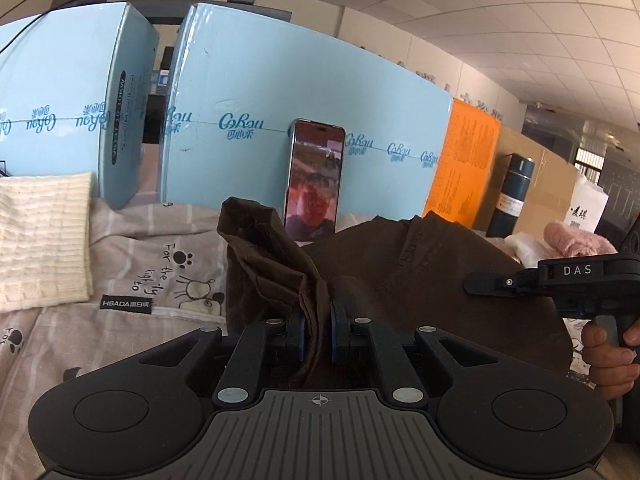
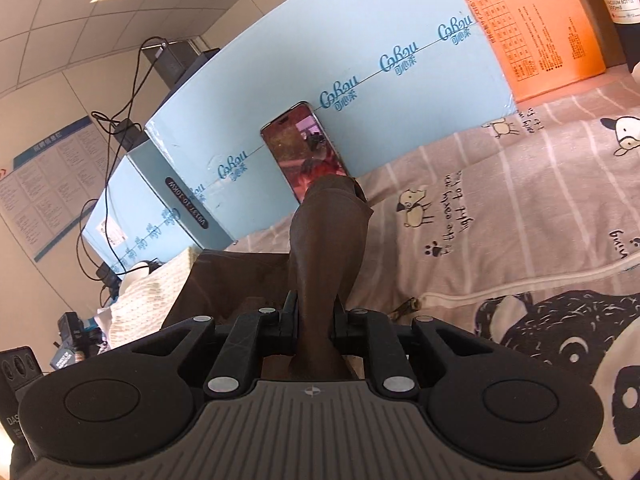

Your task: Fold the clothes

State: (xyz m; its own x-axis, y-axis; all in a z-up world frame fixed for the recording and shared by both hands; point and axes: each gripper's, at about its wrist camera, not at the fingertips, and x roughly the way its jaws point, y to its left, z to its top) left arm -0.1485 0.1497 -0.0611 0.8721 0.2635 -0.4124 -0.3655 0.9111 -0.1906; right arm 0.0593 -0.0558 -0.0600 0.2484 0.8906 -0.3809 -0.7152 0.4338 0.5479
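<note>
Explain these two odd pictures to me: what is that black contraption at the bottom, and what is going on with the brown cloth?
No robot here: a person holds a hand-gripped tool with two pinching fingers in each hand. Each tool carries a wide-angle camera looking forward along its fingers, so one picture comes from the left tool and one from the right.

The left gripper is shut on a bunched fold of the brown garment. The right gripper is shut on another part of that garment, lifted into a ridge. In the left picture you can see the right tool from the side.

Underneath lies a cartoon-print bedsheet. A cream knit lies to the left, and a phone leans against pale blue boxes.
</note>
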